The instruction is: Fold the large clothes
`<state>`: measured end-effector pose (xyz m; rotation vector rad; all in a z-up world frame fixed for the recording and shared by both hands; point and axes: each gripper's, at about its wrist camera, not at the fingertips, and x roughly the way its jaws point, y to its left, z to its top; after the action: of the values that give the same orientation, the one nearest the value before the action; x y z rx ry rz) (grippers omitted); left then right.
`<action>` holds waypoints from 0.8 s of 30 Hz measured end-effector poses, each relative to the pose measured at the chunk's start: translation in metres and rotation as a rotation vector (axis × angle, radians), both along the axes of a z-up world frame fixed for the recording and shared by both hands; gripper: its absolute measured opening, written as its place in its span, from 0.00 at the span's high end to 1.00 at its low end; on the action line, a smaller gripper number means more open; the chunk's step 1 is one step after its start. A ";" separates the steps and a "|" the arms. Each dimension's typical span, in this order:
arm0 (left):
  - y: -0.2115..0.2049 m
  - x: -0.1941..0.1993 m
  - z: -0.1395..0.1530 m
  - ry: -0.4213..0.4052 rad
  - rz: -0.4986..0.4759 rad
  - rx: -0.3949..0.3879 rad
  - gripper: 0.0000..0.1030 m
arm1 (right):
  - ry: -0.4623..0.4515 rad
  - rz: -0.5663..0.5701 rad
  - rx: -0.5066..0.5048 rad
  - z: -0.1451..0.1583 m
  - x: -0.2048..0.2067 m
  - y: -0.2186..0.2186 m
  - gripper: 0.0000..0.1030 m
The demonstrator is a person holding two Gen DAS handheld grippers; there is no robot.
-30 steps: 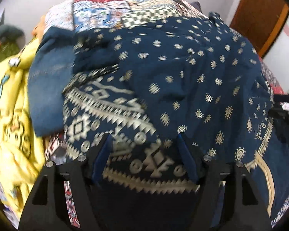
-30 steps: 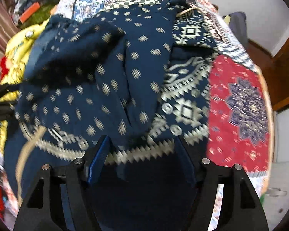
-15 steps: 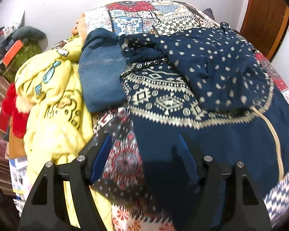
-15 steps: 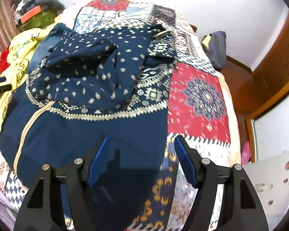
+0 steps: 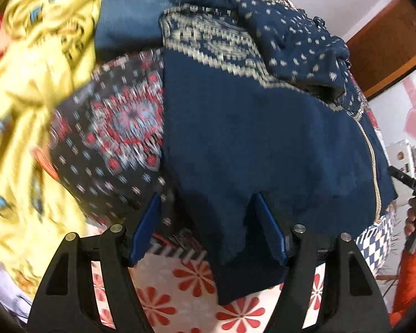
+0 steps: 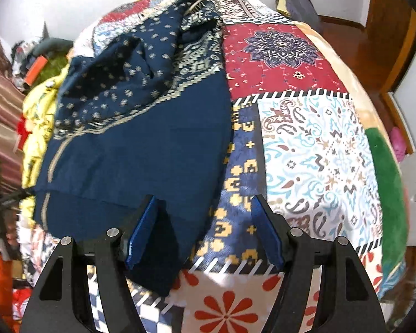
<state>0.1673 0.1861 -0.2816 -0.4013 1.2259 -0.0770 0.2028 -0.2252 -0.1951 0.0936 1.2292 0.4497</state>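
Navy garment (image 6: 141, 149) lies spread on the quilted bed (image 6: 319, 144), patterned top half bunched at its far end, plain hem nearest both claws. Left claw (image 5: 208, 231) wide, hem corner between its pads. Right claw (image 6: 205, 229) wide, the opposite corner by its left pad. Judgement: pinch both corners evenly, lift together, keep the hem taut.

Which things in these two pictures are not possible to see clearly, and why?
- Left wrist view: the yellow garment is smeared by motion blur; its print is unreadable.
- Left wrist view: the navy garment hem hangs between the left gripper fingers; contact is unclear.
- Right wrist view: the garment's far side is buried under its own folds.
- Right gripper: whether a pad touches cloth is unclear.
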 end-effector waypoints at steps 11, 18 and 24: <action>-0.006 -0.002 -0.013 -0.046 0.042 -0.181 0.73 | -0.041 0.066 0.051 -0.008 0.002 0.033 0.66; -0.016 0.000 0.029 -0.178 -0.001 -0.101 0.91 | -0.098 0.100 0.075 0.008 0.015 0.049 0.86; -0.012 0.023 0.083 -0.312 -0.010 -0.091 0.92 | -0.206 0.101 0.137 0.048 0.038 0.055 0.88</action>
<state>0.1903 0.1740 -0.1987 -0.4443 0.9187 -0.1971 0.2412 -0.1704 -0.1471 0.0998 1.0026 0.6170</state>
